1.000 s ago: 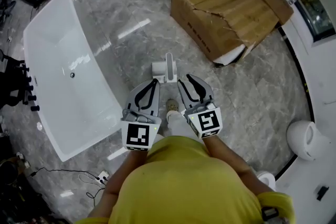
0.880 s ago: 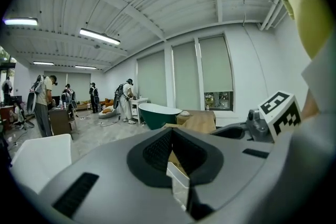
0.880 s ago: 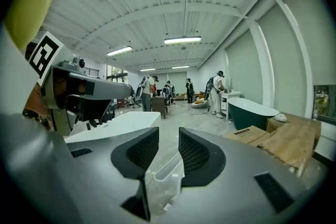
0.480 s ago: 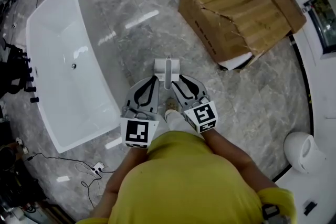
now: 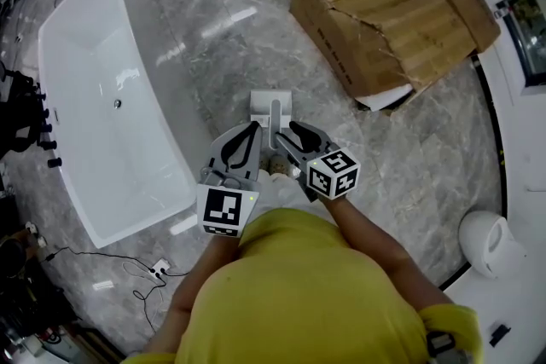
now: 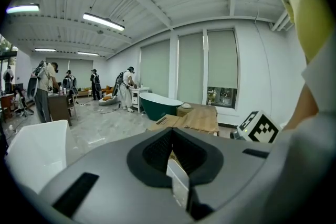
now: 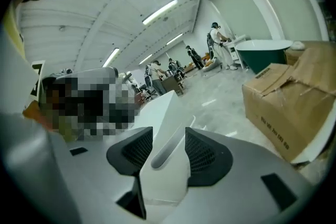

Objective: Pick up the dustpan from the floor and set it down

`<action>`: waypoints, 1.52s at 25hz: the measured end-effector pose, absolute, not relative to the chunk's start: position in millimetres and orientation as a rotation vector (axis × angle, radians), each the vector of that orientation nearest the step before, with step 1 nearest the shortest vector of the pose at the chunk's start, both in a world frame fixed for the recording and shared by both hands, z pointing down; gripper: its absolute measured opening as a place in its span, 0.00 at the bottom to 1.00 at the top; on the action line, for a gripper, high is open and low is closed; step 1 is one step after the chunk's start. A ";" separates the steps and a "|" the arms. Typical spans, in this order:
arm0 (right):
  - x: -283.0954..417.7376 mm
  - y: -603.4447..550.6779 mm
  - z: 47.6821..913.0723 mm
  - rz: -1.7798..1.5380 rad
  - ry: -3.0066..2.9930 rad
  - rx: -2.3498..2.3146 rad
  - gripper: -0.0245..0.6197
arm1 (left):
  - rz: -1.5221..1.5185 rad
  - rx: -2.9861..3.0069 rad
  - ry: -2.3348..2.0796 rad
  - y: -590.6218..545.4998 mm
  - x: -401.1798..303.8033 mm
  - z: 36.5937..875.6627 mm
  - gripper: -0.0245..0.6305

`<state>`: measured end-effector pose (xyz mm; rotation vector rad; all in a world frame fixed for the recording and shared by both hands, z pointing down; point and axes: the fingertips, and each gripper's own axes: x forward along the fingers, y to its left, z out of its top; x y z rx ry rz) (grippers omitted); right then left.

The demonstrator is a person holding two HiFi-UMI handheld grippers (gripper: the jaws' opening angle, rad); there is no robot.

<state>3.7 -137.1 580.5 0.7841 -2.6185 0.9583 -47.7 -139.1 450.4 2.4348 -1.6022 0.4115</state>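
The white dustpan (image 5: 271,104) stands upright on the grey marble floor just ahead of both grippers, handle up. My right gripper (image 5: 285,140) is at that handle. In the right gripper view the handle (image 7: 167,145) lies between the two dark pads (image 7: 206,153) with a gap on each side, and the jaws are opening. The left gripper (image 5: 250,130) is just left of the dustpan with its fingers closed together. In the left gripper view its pads (image 6: 157,150) meet and grip nothing.
A white bathtub (image 5: 81,111) lies to the left. A torn cardboard box (image 5: 388,8) sits at the upper right. A cable and power strip (image 5: 158,271) lie at the lower left, and a white rounded fixture (image 5: 486,245) is at the right. My shoe (image 5: 278,168) is below the dustpan.
The right gripper has sunk and rolled, so its marker cube now faces differently, and its jaws have widened around the dustpan handle. The left gripper moved slightly forward and down.
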 end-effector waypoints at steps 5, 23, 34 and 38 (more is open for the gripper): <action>-8.7 -134.3 596.8 1.186 -2.559 0.687 0.40 | 0.444 2.429 -1.536 -150.2 -53.1 454.6 0.04; -31.4 -134.6 628.1 1.770 -2.393 0.429 0.31 | 0.467 2.457 -1.428 -177.1 -57.3 458.9 0.04; -36.8 -142.2 603.6 1.778 -2.430 0.416 0.24 | 0.460 2.462 -1.415 -172.4 -62.6 454.4 0.04; -34.0 -153.6 564.3 1.812 -2.510 0.437 0.26 | 0.455 2.476 -1.410 -169.8 -62.4 451.7 0.04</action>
